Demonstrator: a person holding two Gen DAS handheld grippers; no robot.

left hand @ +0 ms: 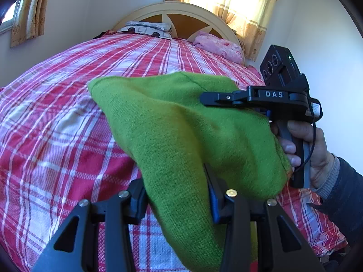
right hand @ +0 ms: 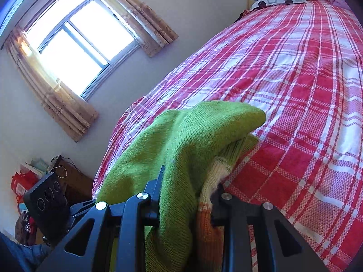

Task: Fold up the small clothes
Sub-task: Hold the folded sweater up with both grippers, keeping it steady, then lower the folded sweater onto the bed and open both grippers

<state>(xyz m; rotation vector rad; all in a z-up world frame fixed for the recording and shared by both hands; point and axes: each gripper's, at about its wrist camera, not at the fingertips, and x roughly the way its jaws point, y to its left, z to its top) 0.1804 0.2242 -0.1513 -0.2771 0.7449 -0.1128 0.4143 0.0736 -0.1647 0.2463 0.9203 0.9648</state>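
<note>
Green knit garment (left hand: 181, 124) hangs above the bed (left hand: 56, 113), stretched between both tools, clear of the red plaid cover at its upper edge. Left gripper (left hand: 177, 195): jaws pinching a fold of the green knit. Right gripper (right hand: 186, 192): jaws pinching bunched knit, cream and orange trim showing. Pink cloth (left hand: 217, 45) lies near headboard (left hand: 177, 13). Curtained window (right hand: 77, 38) beside bed.
</note>
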